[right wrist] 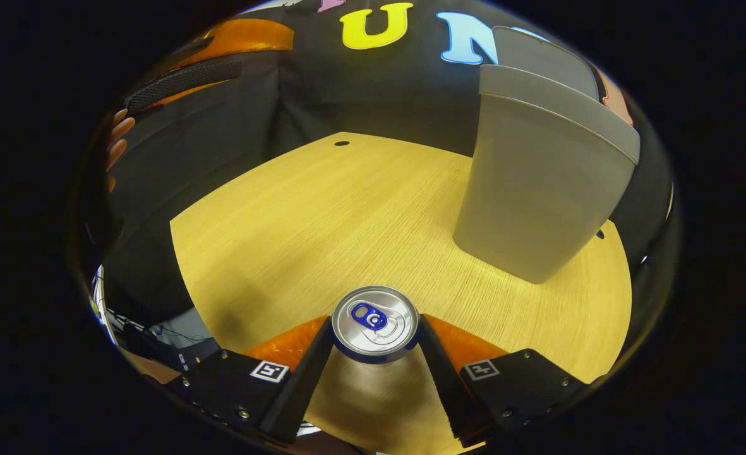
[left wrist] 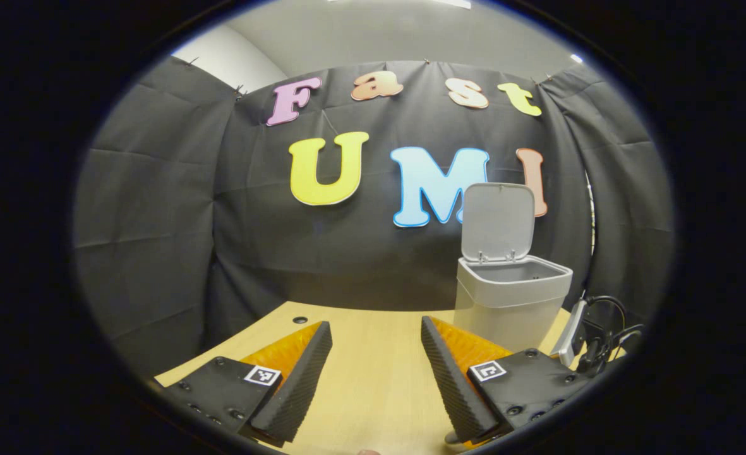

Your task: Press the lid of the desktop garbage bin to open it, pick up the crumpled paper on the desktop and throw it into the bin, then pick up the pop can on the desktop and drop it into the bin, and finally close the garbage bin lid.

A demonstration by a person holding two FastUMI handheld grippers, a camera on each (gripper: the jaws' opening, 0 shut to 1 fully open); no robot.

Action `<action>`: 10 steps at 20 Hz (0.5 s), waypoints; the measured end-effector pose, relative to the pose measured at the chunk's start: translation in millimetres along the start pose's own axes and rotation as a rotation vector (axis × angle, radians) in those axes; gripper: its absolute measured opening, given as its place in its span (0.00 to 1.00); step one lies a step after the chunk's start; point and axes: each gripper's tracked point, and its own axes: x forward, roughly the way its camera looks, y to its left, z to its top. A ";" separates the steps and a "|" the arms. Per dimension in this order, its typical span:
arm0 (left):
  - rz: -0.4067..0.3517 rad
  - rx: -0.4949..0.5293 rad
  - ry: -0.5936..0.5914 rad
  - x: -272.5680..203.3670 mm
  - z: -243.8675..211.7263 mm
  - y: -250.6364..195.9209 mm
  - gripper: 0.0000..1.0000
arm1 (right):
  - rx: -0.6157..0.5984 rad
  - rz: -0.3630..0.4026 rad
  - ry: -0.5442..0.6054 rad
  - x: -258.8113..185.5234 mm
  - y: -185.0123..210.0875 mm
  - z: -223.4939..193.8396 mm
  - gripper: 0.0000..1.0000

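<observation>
A pop can (right wrist: 374, 323) with a silver top and blue tab stands upright between my right gripper's fingers, and my right gripper (right wrist: 374, 335) is shut on its sides just above the wooden desktop (right wrist: 322, 215). The grey bin (right wrist: 537, 183) stands close ahead to the right, its lid (right wrist: 540, 54) raised. In the left gripper view the bin (left wrist: 511, 297) sits on the right of the desk with its lid (left wrist: 498, 221) upright and the inside showing. My left gripper (left wrist: 376, 325) hovers open over bare desk, holding nothing. The left gripper (right wrist: 208, 57) also shows at the upper left of the right gripper view, with a hand (right wrist: 117, 145) behind it.
A pale device with black cables (left wrist: 590, 341) sits at the desk's right edge beside the bin. A small dark hole (right wrist: 342, 143) marks the desk's far side. Black cloth walls close the booth behind and to both sides. Cables (right wrist: 158, 332) hang off the desk's near left.
</observation>
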 end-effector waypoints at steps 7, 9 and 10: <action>-0.021 -0.009 0.004 1.2 -4.5 -8.0 0.96 | 0.042 -0.035 -0.083 -22.8 -17.1 18.1 0.84; -0.033 -0.011 0.008 3.9 -7.9 -12.9 0.93 | 0.077 -0.058 -0.132 -42.7 -28.6 26.4 0.81; -0.040 -0.011 0.010 5.5 -8.9 -16.3 0.96 | 0.095 -0.066 -0.156 -50.4 -33.7 34.0 0.84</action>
